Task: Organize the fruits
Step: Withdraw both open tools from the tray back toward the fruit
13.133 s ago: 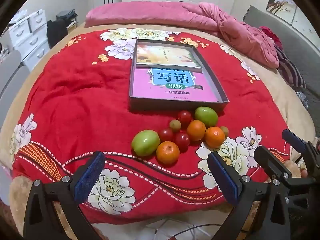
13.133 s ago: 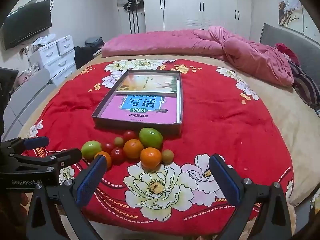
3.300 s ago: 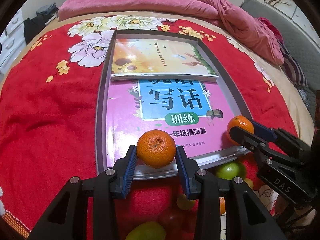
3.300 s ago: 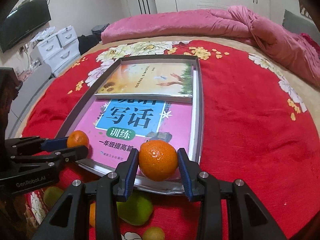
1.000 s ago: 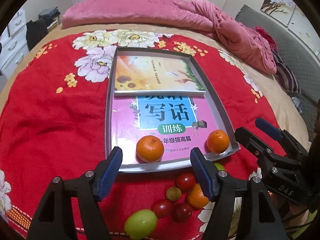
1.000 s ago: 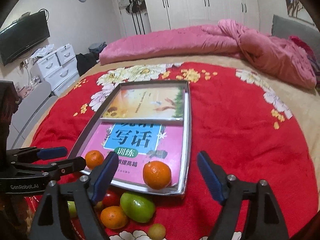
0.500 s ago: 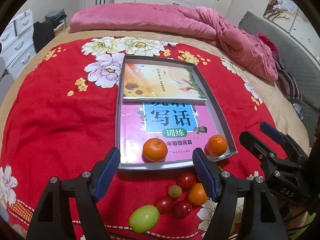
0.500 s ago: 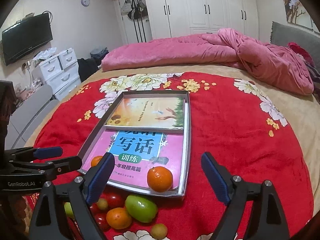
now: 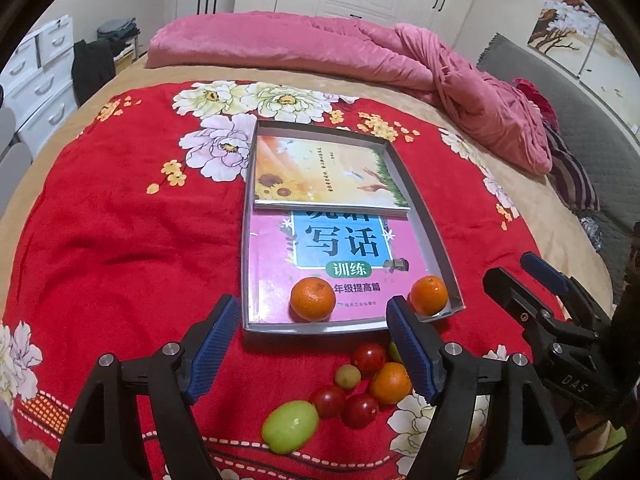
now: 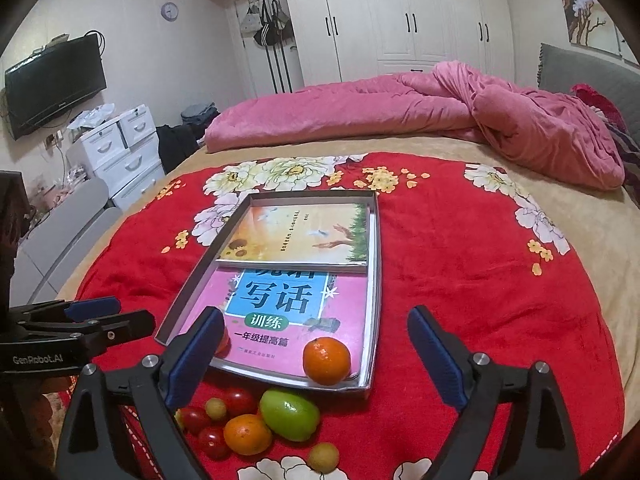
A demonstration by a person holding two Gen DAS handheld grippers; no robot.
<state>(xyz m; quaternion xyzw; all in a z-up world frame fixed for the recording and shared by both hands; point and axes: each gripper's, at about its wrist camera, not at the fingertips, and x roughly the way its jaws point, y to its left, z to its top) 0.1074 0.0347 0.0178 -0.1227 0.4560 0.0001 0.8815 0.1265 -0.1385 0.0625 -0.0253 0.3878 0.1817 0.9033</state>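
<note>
1. Two oranges sit in the tray, near edge; remaining fruits lie on the bed just before the tray.
2. Left hand-held gripper spread, empty; right hand-held gripper opening, empty.
3. Next pick, judged: centre the pads on one fruit and close gently.

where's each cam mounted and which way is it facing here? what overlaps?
Left wrist: on the left gripper, looking forward and down over its fingers at the tray; the right gripper shows at the right edge.
Right wrist: on the right gripper, whose jaws are opening with nothing between them, facing the tray and wardrobe; the left gripper shows at the left edge.
Shared: the tray, its two oranges, the loose fruit and the red blanket.
</note>
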